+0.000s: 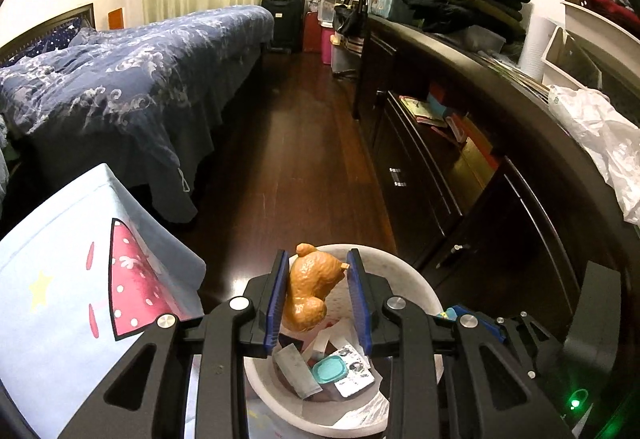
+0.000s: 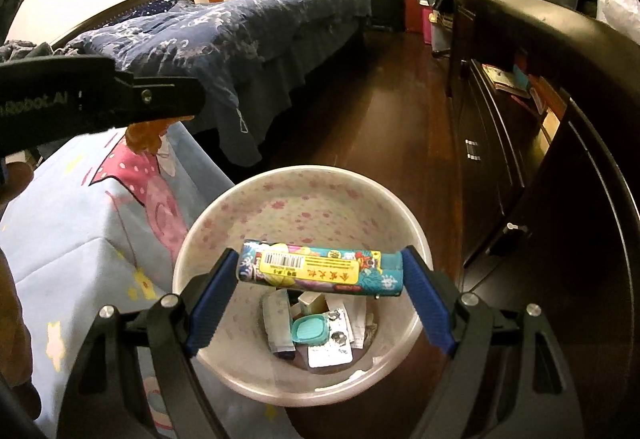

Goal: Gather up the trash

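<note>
My left gripper (image 1: 318,257) is shut on a brown fried-chicken-shaped piece (image 1: 308,289) and holds it above the round white bin (image 1: 416,279). My right gripper (image 2: 318,259) is shut on a colourful printed box (image 2: 320,271), held crosswise by its ends over the same bin (image 2: 304,183). Inside the bin lie a teal lid (image 2: 308,329), a blister pack (image 2: 330,353) and several paper scraps. The left gripper's arm (image 2: 100,95) shows at the left of the right wrist view, with the brown piece (image 2: 146,133) below it.
A light-blue cloth with a pink mushroom print (image 1: 80,279) covers a surface left of the bin. A dark dresser (image 1: 500,159) runs along the right with a white plastic bag (image 1: 600,135) on top. A bed with a blue quilt (image 1: 120,87) stands left, dark wooden floor (image 1: 304,159) between.
</note>
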Demonstrator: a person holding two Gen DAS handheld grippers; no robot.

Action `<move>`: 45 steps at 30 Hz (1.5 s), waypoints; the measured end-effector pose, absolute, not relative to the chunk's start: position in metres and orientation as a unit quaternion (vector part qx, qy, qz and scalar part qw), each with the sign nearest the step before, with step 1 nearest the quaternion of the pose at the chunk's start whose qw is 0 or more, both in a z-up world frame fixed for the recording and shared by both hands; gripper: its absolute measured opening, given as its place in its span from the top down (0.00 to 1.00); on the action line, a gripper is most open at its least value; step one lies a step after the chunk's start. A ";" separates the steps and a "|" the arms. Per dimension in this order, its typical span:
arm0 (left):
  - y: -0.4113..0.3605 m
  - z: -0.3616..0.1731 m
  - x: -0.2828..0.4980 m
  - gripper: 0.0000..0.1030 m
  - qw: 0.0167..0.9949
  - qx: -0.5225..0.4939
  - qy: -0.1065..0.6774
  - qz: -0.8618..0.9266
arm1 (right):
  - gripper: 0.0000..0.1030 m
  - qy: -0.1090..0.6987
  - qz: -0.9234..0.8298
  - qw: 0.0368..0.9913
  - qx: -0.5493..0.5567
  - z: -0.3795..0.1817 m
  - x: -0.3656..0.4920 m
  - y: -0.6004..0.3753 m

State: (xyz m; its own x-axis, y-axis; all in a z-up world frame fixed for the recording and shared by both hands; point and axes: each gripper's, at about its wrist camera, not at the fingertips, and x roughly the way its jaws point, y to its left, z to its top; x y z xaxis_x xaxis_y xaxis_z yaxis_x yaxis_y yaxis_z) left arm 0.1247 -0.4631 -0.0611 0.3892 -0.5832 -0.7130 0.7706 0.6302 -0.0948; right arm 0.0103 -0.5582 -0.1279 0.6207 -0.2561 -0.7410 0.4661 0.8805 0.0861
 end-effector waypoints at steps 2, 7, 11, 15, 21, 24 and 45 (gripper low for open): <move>-0.464 -0.062 0.125 0.71 0.823 0.125 0.372 -0.412 | 0.20 0.386 -0.206 0.889 0.137 -0.129 0.011 -0.560; -0.465 -0.061 0.126 0.63 0.824 0.121 0.371 -0.412 | 0.20 0.386 -0.208 0.887 0.141 -0.131 0.013 -0.562; -0.462 -0.057 0.125 0.33 0.831 0.114 0.360 -0.408 | 0.17 0.385 -0.209 0.888 0.141 -0.129 0.013 -0.562; -0.457 -0.050 0.126 0.27 0.835 0.106 0.354 -0.407 | 0.13 0.380 -0.213 0.890 0.137 -0.126 0.011 -0.560; -0.440 -0.039 0.130 0.21 0.842 0.093 0.353 -0.397 | 0.12 0.376 -0.217 0.890 0.140 -0.118 0.005 -0.559; -0.421 -0.031 0.129 0.16 0.854 0.088 0.344 -0.380 | 0.12 0.365 -0.218 0.895 0.138 -0.104 -0.004 -0.551; -0.129 0.007 0.110 0.04 0.947 0.013 0.307 -0.090 | 0.03 0.331 -0.060 0.937 0.091 -0.030 0.010 -0.342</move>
